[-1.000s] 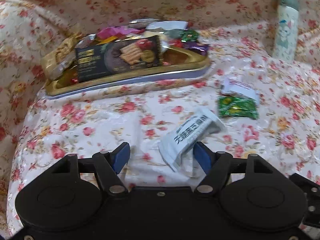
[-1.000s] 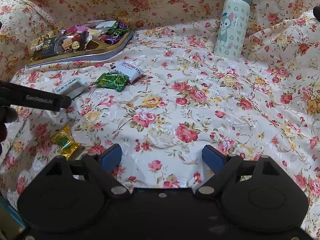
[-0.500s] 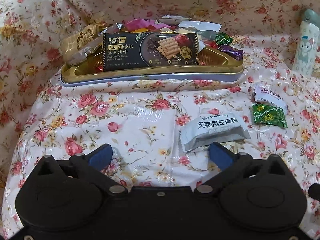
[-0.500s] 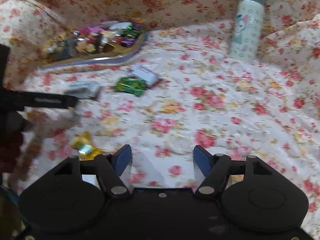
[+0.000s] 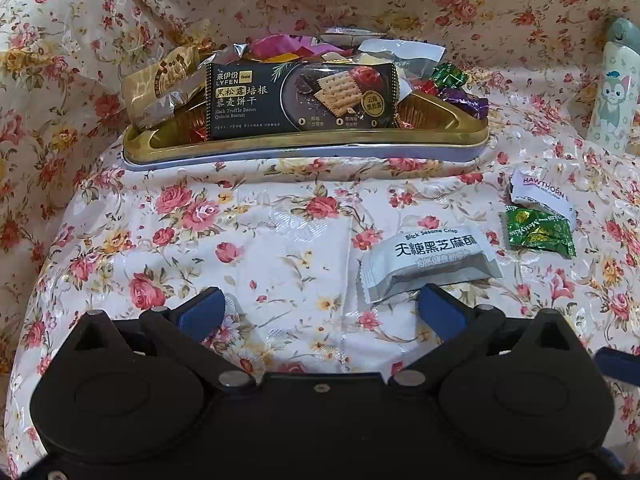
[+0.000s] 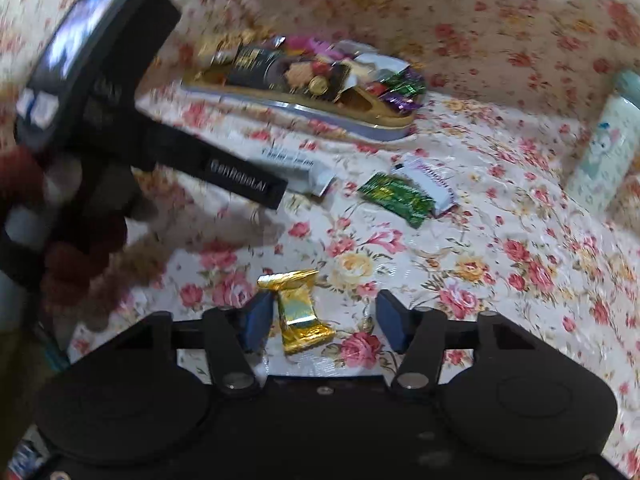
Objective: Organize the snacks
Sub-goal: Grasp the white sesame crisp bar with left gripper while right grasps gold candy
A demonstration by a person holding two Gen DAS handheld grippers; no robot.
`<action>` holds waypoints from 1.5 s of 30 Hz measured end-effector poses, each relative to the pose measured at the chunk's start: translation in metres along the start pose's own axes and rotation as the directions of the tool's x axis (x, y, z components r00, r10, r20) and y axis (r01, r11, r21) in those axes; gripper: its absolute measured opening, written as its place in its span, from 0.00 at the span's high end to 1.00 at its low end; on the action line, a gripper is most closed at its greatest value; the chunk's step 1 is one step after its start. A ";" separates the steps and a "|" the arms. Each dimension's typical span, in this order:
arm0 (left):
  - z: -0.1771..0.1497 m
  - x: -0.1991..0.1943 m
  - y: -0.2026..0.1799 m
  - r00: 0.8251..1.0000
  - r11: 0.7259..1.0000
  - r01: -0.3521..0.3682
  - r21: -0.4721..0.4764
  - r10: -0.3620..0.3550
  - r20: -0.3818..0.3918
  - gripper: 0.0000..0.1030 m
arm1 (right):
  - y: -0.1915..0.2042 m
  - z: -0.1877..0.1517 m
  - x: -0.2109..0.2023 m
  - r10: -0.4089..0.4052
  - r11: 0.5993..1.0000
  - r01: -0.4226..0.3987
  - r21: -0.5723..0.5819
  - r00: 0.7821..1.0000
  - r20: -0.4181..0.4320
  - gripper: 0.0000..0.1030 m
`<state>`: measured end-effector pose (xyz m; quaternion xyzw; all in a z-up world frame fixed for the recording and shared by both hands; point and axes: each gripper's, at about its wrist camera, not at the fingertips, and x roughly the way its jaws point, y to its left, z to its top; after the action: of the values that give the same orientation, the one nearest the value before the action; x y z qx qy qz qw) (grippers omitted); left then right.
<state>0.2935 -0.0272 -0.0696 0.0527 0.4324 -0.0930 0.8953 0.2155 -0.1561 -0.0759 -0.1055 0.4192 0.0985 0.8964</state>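
A gold tray (image 5: 248, 147) heaped with snack packets sits at the back; it also shows in the right wrist view (image 6: 384, 122). A grey black-sesame-crisp packet (image 5: 430, 266) lies on the floral cloth just ahead of my left gripper's right finger. My left gripper (image 5: 320, 308) is open and empty. A green candy (image 5: 538, 232) and a white hawthorn packet (image 5: 540, 194) lie to the right. My right gripper (image 6: 324, 320) is open, with a gold-wrapped candy (image 6: 298, 310) lying between its fingers, close to the left one.
A pale cartoon water bottle (image 5: 612, 92) stands at the right, also in the right wrist view (image 6: 608, 152). The left gripper's body and the hand holding it (image 6: 100, 120) fill the left of the right wrist view. Floral cloth rises behind the tray.
My left gripper opened wider and pulled back, leaving the sesame packet on the cloth. My right gripper swung left and down onto the gold candy, which now lies between its fingers.
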 end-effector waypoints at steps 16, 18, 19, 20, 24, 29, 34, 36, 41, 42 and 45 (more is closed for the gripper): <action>-0.001 -0.001 0.001 1.000 1.000 0.001 0.000 -0.001 0.010 0.00 | -0.062 -0.007 0.004 -0.187 0.960 0.176 0.219 0.982 0.026 0.81; -0.001 -0.001 0.001 1.000 1.000 0.001 0.000 -0.001 0.013 0.00 | -0.071 -0.010 0.008 -0.230 0.949 0.213 0.231 0.972 0.046 0.81; -0.001 -0.001 0.001 1.000 1.000 0.000 0.000 0.000 0.014 0.00 | -0.075 -0.011 0.009 -0.244 0.946 0.224 0.234 0.968 0.058 0.81; -0.001 -0.001 0.001 1.000 1.000 0.000 0.002 0.000 0.016 0.00 | -0.078 -0.011 0.011 -0.254 0.943 0.230 0.238 0.964 0.074 0.81; -0.002 -0.002 -0.001 1.000 1.000 -0.004 0.012 0.004 0.024 0.00 | -0.089 -0.015 0.018 -0.264 0.938 0.223 0.266 0.956 0.130 0.81; -0.002 -0.007 -0.005 0.999 0.997 0.010 0.079 -0.014 0.049 0.10 | -0.092 -0.014 0.029 -0.274 0.937 0.222 0.269 0.945 0.176 0.78; -0.001 -0.013 -0.019 0.995 0.966 -0.017 0.258 -0.009 0.100 0.14 | -0.097 -0.015 0.027 -0.251 0.935 0.189 0.300 0.950 0.183 0.78; 0.002 -0.012 -0.026 0.992 0.946 -0.027 0.322 -0.014 0.122 0.14 | -0.098 -0.017 0.026 -0.246 0.934 0.181 0.309 0.951 0.186 0.78; 0.017 -0.006 -0.042 0.990 0.908 0.006 0.418 -0.066 0.128 0.14 | -0.098 -0.018 0.026 -0.243 0.932 0.176 0.316 0.952 0.187 0.78; 0.019 -0.004 -0.045 0.990 0.901 0.016 0.433 -0.075 0.119 0.14 | -0.098 -0.018 0.026 -0.241 0.932 0.173 0.319 0.952 0.188 0.78; 0.022 0.002 -0.052 0.991 0.891 0.030 0.454 -0.088 0.105 0.18 | -0.100 -0.019 0.025 -0.235 0.930 0.164 0.329 0.953 0.190 0.78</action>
<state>0.3005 -0.0825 -0.0580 0.2399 0.3445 -0.2209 0.8803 0.2440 -0.2545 -0.0966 0.0060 0.3115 -0.0493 0.9489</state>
